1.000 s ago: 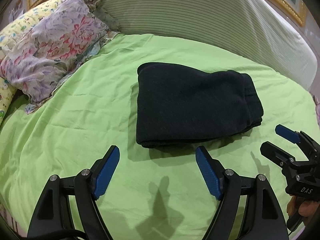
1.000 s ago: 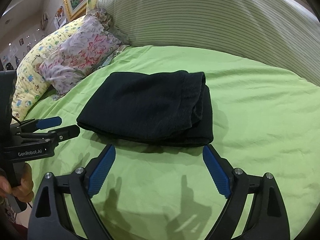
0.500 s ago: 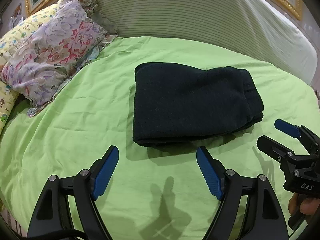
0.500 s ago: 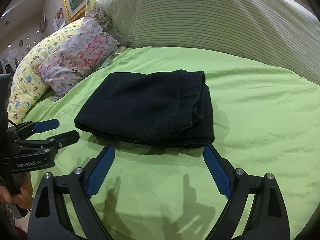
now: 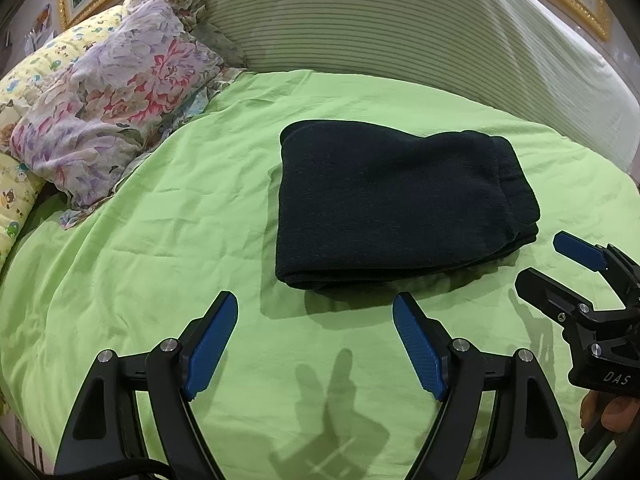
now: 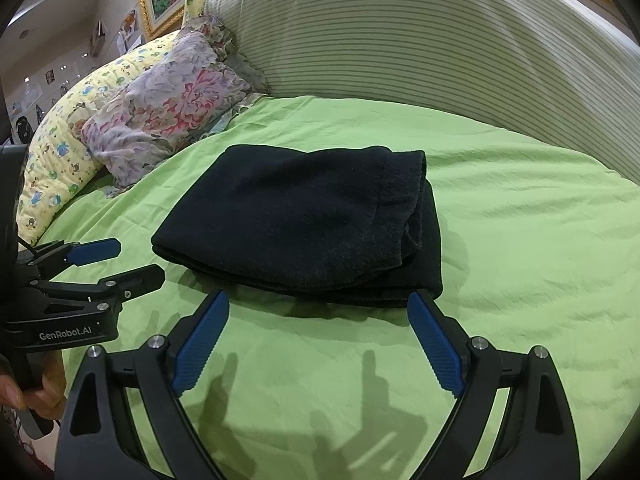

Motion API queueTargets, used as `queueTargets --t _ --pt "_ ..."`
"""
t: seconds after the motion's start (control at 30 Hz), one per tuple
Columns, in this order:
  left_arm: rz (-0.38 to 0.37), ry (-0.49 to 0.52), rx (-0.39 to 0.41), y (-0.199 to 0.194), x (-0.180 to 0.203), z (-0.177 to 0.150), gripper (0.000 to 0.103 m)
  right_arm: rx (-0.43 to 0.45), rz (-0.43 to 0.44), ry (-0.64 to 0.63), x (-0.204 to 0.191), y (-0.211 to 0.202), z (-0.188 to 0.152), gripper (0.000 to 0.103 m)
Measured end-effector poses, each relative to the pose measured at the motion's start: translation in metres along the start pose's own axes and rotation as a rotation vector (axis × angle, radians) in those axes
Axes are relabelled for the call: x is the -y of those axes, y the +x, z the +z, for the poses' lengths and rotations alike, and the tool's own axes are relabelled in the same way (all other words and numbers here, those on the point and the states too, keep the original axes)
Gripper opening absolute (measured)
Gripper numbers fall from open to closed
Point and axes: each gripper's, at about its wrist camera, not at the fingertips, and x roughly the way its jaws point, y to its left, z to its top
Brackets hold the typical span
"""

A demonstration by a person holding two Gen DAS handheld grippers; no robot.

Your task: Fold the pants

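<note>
The dark navy pants (image 5: 396,208) lie folded into a thick rectangle on the green bedsheet (image 5: 160,240), with stacked layer edges showing on the right side (image 6: 416,224). My left gripper (image 5: 316,304) hovers open just short of the bundle's near edge, nothing between its blue pads. My right gripper (image 6: 318,300) is open too, its tips close to the near edge of the pants (image 6: 304,216). Each gripper appears in the other's view: the right one (image 5: 560,260) at the right, the left one (image 6: 124,264) at the left, both with fingers apart.
A floral pillow (image 5: 108,112) and a yellow cartoon-print pillow (image 6: 52,160) lie at the back left. A striped padded headboard (image 5: 400,28) curves behind the bed. A hand (image 6: 24,392) holds the left gripper's handle. Green sheet (image 6: 540,260) spreads right of the pants.
Both grippers stay open and have eased back a little from the folded pants. The pants have not moved.
</note>
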Motion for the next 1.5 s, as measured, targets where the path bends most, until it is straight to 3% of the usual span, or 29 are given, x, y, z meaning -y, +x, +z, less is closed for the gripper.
queueTargets --t 1.5 --pt "0.007 0.013 0.040 -0.0082 0.0062 0.0074 0.082 0.020 -0.005 0.006 0.0011 0.0023 0.0079 0.091"
